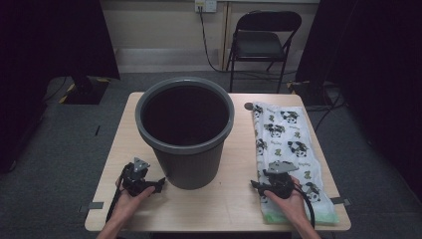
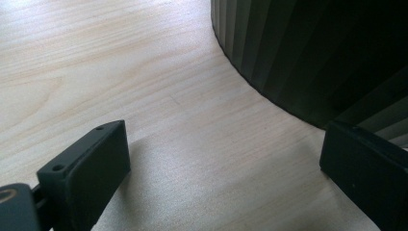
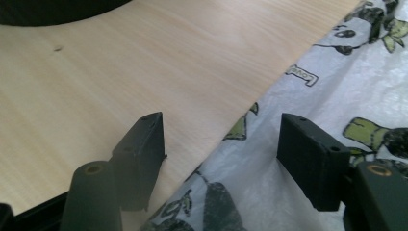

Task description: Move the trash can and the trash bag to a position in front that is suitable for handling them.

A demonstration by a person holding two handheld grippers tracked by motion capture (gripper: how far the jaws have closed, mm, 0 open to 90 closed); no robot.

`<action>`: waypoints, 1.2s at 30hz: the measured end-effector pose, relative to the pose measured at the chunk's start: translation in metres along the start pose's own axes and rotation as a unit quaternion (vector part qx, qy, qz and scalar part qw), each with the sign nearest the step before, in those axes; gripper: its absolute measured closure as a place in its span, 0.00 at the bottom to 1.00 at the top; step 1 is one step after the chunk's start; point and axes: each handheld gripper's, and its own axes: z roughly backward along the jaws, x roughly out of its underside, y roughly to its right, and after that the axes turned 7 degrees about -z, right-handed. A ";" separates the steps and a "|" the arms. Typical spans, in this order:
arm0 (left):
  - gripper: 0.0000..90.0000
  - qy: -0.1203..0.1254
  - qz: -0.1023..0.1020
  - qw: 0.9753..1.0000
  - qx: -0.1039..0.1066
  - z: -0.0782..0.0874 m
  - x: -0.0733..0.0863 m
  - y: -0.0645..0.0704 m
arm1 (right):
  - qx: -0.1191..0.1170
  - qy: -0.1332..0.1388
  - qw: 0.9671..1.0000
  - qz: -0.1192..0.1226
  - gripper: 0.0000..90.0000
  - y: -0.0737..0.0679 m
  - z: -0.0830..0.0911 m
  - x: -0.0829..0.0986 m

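A dark grey ribbed bin (image 1: 185,130) stands upright in the middle of the light wooden table (image 1: 229,199). A folded white plastic bag (image 1: 288,149) printed with pandas lies flat along the table's right side. My left gripper (image 1: 158,185) rests low on the table at the bin's front left foot, jaws open, the bin's ribbed wall (image 2: 298,53) just beyond them. My right gripper (image 1: 259,186) sits at the bag's near left edge, open, with that edge (image 3: 250,163) of the bag lying between its jaws.
A black folding chair (image 1: 264,40) stands behind the table by the wall, with cables on the floor nearby. Dark curtains hang on both sides. A small dark round spot (image 1: 248,106) lies near the bag's far corner.
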 end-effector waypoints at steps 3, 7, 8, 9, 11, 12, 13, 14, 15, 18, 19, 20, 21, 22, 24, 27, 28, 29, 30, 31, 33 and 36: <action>0.04 0.000 -0.001 1.000 0.001 0.001 0.001 0.002 | -0.007 -0.004 1.000 0.009 0.41 -0.002 0.001 0.000; 0.12 -0.002 0.006 1.000 0.009 0.007 0.000 0.000 | 0.009 0.001 1.000 0.007 0.33 -0.005 0.003 -0.005; 0.20 0.002 0.010 1.000 0.019 0.010 -0.001 -0.003 | 0.010 0.012 1.000 0.005 0.33 -0.006 0.006 -0.008; 0.26 0.006 0.019 0.999 0.034 0.012 -0.001 -0.004 | 0.008 0.020 1.000 0.002 0.32 -0.008 0.009 -0.012; 0.19 0.015 0.033 0.998 0.044 0.017 -0.004 -0.007 | 0.005 0.033 0.999 0.002 0.33 -0.014 0.017 -0.023; 0.19 0.022 0.041 0.998 0.049 0.021 -0.006 -0.008 | 0.002 0.035 0.999 0.001 0.34 -0.016 0.018 -0.027; 0.19 0.031 0.045 0.997 0.053 0.024 -0.008 -0.009 | -0.003 0.040 0.999 0.001 0.35 -0.020 0.020 -0.032; 0.22 0.037 0.045 0.997 0.049 0.028 -0.010 -0.011 | -0.011 0.053 0.999 0.000 0.36 -0.026 0.023 -0.044; 0.22 0.046 0.051 0.997 0.043 0.031 -0.012 -0.012 | -0.011 0.053 0.999 0.000 0.36 -0.026 0.023 -0.044; 0.25 0.049 0.045 0.997 0.048 0.036 -0.020 -0.019 | -0.017 0.069 0.998 -0.002 0.34 -0.037 0.016 -0.072; 0.25 0.046 0.039 0.997 0.041 0.037 -0.021 -0.021 | -0.017 0.069 0.998 -0.002 0.34 -0.037 0.016 -0.072; 0.27 0.039 0.016 0.999 0.028 0.037 -0.025 -0.023 | -0.015 0.073 0.997 -0.001 0.36 -0.038 0.014 -0.078; 0.27 0.038 0.013 0.999 0.026 0.037 -0.027 -0.025 | -0.012 0.080 0.997 -0.001 0.36 -0.039 0.010 -0.089; 0.27 0.046 0.018 0.999 0.023 0.038 -0.028 -0.028 | -0.011 0.084 0.996 -0.001 0.36 -0.039 0.008 -0.094; 0.27 0.060 0.037 0.997 0.024 0.038 -0.030 -0.035 | -0.009 0.094 0.996 -0.005 0.37 -0.038 0.001 -0.107; 0.28 0.061 0.048 0.997 0.023 0.036 -0.036 -0.043 | 0.001 0.100 0.995 -0.013 0.38 -0.034 -0.009 -0.124; 0.29 0.062 0.048 0.997 0.021 0.036 -0.040 -0.046 | 0.010 0.098 0.995 -0.011 0.38 -0.033 -0.017 -0.133; 0.29 0.070 0.053 0.996 0.023 0.035 -0.043 -0.047 | 0.010 0.098 0.995 -0.011 0.38 -0.033 -0.017 -0.133; 0.29 0.070 0.052 0.996 0.021 0.035 -0.046 -0.049 | 0.010 0.099 0.995 -0.014 0.38 -0.032 -0.020 -0.137; 0.30 0.076 0.055 0.995 0.022 0.034 -0.050 -0.050 | 0.011 0.101 0.995 -0.017 0.38 -0.032 -0.023 -0.141; 0.31 0.079 0.064 0.994 0.027 0.032 -0.057 -0.052 | 0.009 0.103 0.994 -0.020 0.38 -0.031 -0.029 -0.148; 0.35 0.081 0.063 0.994 0.020 0.027 -0.064 -0.051 | 0.016 0.111 0.993 -0.025 0.40 -0.033 -0.033 -0.159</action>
